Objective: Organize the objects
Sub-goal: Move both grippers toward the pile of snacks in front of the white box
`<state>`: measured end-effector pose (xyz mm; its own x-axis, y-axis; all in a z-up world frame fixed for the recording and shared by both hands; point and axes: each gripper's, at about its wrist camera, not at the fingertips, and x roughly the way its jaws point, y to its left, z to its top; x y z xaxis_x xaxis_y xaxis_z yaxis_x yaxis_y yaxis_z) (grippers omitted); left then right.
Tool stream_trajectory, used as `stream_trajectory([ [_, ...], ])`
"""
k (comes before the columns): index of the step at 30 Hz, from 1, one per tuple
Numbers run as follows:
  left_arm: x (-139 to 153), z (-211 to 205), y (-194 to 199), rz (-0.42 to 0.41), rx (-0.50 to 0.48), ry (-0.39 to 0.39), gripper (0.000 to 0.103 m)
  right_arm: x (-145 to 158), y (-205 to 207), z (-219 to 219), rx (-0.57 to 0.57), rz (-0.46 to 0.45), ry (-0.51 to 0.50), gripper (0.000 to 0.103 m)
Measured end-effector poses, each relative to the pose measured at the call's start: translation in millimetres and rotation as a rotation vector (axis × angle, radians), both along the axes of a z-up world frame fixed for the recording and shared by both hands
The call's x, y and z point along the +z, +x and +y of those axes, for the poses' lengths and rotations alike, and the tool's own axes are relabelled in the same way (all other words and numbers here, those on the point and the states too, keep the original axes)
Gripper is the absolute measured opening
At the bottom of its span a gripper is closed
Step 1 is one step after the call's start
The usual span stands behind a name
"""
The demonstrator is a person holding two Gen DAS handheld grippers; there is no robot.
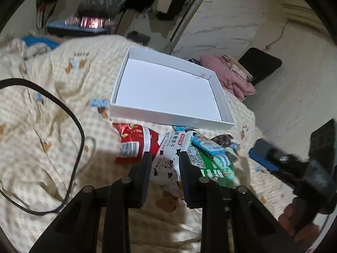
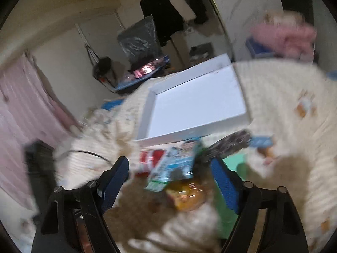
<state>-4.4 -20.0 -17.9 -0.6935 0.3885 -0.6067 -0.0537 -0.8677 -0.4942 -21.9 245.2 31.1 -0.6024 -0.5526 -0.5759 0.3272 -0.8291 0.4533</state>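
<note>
An empty white tray (image 1: 168, 120) (image 2: 200, 105) lies on the checked bedcover. In front of it is a heap of snack packets: a red one (image 1: 137, 143), a white cow-print one (image 1: 168, 158), a light-blue one (image 1: 210, 147) (image 2: 174, 162) and a green one (image 1: 210, 168). My left gripper (image 1: 165, 160) stands narrow, its fingers pressed on the sides of the white cow-print packet. My right gripper (image 2: 174, 168) hovers open over the heap, above the light-blue packet and an orange packet (image 2: 187, 194), touching neither. The right wrist view is heavily blurred. The right gripper's blue pad (image 1: 261, 158) shows at the right of the left wrist view.
A black cable (image 1: 81, 137) loops over the bedcover on the left. Pink clothing (image 1: 229, 78) and a black chair (image 1: 261, 65) sit beyond the bed's far right corner. The bed edge drops to pale floor (image 1: 294, 105) on the right. A person's hand (image 1: 294, 223) holds the right gripper.
</note>
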Motion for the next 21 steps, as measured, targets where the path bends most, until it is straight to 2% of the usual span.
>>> stream_trajectory([
  [2,-1.5,-0.9,-0.1,-0.010,-0.023,0.045,0.028,-1.1,-1.0,-2.2,-0.028,-0.004,0.068,0.058],
  [4,-0.2,3.8,1.3,-0.006,-0.039,0.034,0.028,-4.1,-1.9,-4.3,-0.044,-0.016,0.105,0.058],
  [7,1.1,10.3,3.1,0.009,-0.086,0.043,0.028,-7.6,-4.0,-5.1,-0.029,-0.038,0.095,0.056],
  [8,1.9,10.6,3.8,0.016,-0.087,0.041,0.028,-8.0,-3.5,-5.3,-0.030,-0.033,0.092,0.052],
  [9,3.6,11.5,5.2,0.028,-0.084,0.033,0.028,-7.4,-1.9,-4.4,-0.031,-0.015,0.081,0.043],
  [12,7.8,8.8,9.6,0.064,-0.079,0.050,0.027,-1.7,1.5,1.3,-0.054,0.042,0.066,0.043],
  [14,10.9,5.7,13.1,0.092,-0.076,0.068,0.021,-0.1,3.5,4.8,-0.075,0.064,0.040,0.043],
  [18,19.7,2.4,19.9,0.166,-0.056,0.087,0.021,0.4,1.8,6.1,-0.103,0.066,0.054,0.043],
  [21,23.3,3.0,18.6,0.178,-0.064,0.083,0.021,-1.3,-1.1,5.2,-0.071,0.028,0.013,0.043],
])
